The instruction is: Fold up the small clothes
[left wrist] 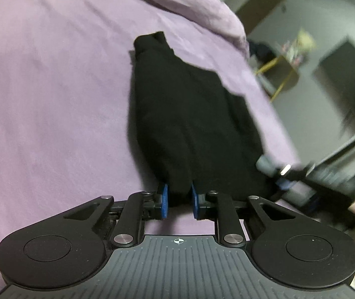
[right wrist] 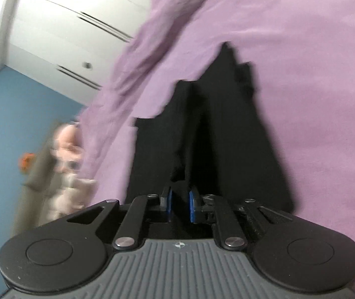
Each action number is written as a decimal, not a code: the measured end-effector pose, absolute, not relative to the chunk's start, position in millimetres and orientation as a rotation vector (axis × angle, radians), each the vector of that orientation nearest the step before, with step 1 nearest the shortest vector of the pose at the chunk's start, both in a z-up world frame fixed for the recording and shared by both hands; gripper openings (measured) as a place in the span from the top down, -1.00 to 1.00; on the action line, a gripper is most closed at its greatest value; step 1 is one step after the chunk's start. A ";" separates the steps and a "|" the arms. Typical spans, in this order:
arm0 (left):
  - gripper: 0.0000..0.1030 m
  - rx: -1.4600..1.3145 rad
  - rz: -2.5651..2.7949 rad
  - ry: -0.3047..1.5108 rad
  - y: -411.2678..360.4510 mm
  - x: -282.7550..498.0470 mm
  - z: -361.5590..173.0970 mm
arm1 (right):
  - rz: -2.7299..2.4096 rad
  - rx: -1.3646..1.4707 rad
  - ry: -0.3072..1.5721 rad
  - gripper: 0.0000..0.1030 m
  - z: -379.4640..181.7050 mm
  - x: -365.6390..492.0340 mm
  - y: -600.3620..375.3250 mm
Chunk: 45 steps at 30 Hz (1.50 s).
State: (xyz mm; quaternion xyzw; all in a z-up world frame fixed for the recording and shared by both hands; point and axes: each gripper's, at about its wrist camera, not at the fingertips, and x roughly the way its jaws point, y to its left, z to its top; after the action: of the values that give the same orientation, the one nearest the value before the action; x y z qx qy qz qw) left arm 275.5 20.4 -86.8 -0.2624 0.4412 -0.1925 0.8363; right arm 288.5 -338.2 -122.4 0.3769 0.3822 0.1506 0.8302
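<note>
Two grippers, one black garment pinched at its near edge over the purple bedsheet.

I had the left gripper (left wrist: 178,200) with its blue pads (left wrist: 163,199) closed on a bunch of the black garment (left wrist: 190,114), which trailed away from the jaws and lay on the purple bedsheet (left wrist: 52,87). The right gripper (right wrist: 180,205) likewise nipped a fold of the same cloth (right wrist: 227,129) between near-closed pads. I judged it light, limp and non-slippery, with nothing fragile about it; it sagged wherever unsupported. Corners or a hem seemed the best hold, since a mid-cloth pinch only bunched it. Motion blur hid the seams, so I could not tell which edge I held.
</note>
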 end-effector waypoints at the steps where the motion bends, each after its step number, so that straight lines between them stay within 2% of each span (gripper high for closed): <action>1: 0.61 -0.568 -0.406 0.941 24.6 275.8 -87.7 | 0.274 0.687 0.852 0.78 -122.2 289.7 -333.4; 3: 0.64 -0.436 -0.368 0.974 18.5 276.2 -90.1 | 0.298 0.577 0.862 0.76 -118.6 289.5 -325.2; 5: 0.52 -0.286 -0.391 0.974 6.9 272.5 -86.4 | 0.312 0.521 0.828 0.60 -106.2 291.2 -322.1; 8: 0.16 -0.245 -0.366 0.924 7.8 274.8 -69.0 | 0.286 0.526 0.770 -0.25 -92.7 305.7 -324.3; 9: -0.03 -0.269 -0.349 0.890 11.2 280.0 -63.2 | 0.286 0.548 0.760 -0.30 -90.9 316.0 -323.5; 11: -0.14 -0.346 -0.308 0.865 16.6 294.6 -59.9 | 0.276 0.555 0.769 -0.27 -92.4 338.8 -319.1; 13: -0.14 -0.410 -0.294 0.858 16.0 311.9 -66.0 | 0.256 0.535 0.775 -0.12 -95.1 359.6 -310.2; 14: -0.13 -0.421 -0.267 0.871 13.9 321.6 -70.0 | 0.249 0.516 0.786 0.08 -96.0 369.5 -304.2; 15: -0.13 -0.423 -0.235 0.894 10.2 331.1 -75.9 | 0.235 0.494 0.800 0.21 -96.7 376.3 -297.9; 16: -0.13 -0.421 -0.231 0.912 8.1 339.7 -80.4 | 0.228 0.477 0.801 0.25 -96.8 381.9 -292.8; 17: -0.13 -0.420 -0.226 0.925 5.2 345.2 -84.6 | 0.232 0.460 0.796 0.41 -95.4 384.7 -287.9; 18: -0.14 -0.418 -0.219 0.930 3.4 348.6 -87.8 | 0.237 0.433 0.788 0.80 -93.8 385.9 -283.3; 19: -0.14 -0.413 -0.222 0.931 0.4 350.3 -89.8 | 0.235 0.406 0.782 0.82 -92.3 386.1 -280.3; 26: -0.18 -0.285 -0.234 0.861 -15.2 337.4 -78.0 | 0.074 0.144 0.546 0.84 -55.4 344.8 -271.1; 34: -0.19 -0.247 -0.287 0.893 -43.0 335.4 -78.6 | -0.049 0.106 0.694 0.79 -93.0 357.9 -295.3; 36: -0.19 -0.243 -0.284 0.910 -42.2 333.5 -81.9 | -0.040 0.186 0.687 0.53 -91.1 349.2 -307.5; 39: -0.19 -0.265 -0.297 0.925 -34.7 329.7 -81.5 | 0.031 0.382 0.699 0.38 -88.5 323.6 -333.3; 43: -0.17 -0.304 -0.320 0.953 -28.2 320.9 -84.9 | 0.098 0.409 0.725 0.38 -98.7 276.4 -341.6; 45: -0.14 -0.286 -0.328 0.965 -33.4 317.4 -89.4 | 0.119 0.391 0.711 0.59 -102.6 262.5 -340.4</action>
State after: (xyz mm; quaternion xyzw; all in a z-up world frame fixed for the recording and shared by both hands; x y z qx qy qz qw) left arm 317.4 -33.4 -89.4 -0.1363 0.4602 -0.1566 0.8632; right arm 262.5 -340.4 -102.6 0.1902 0.3455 0.0578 0.9171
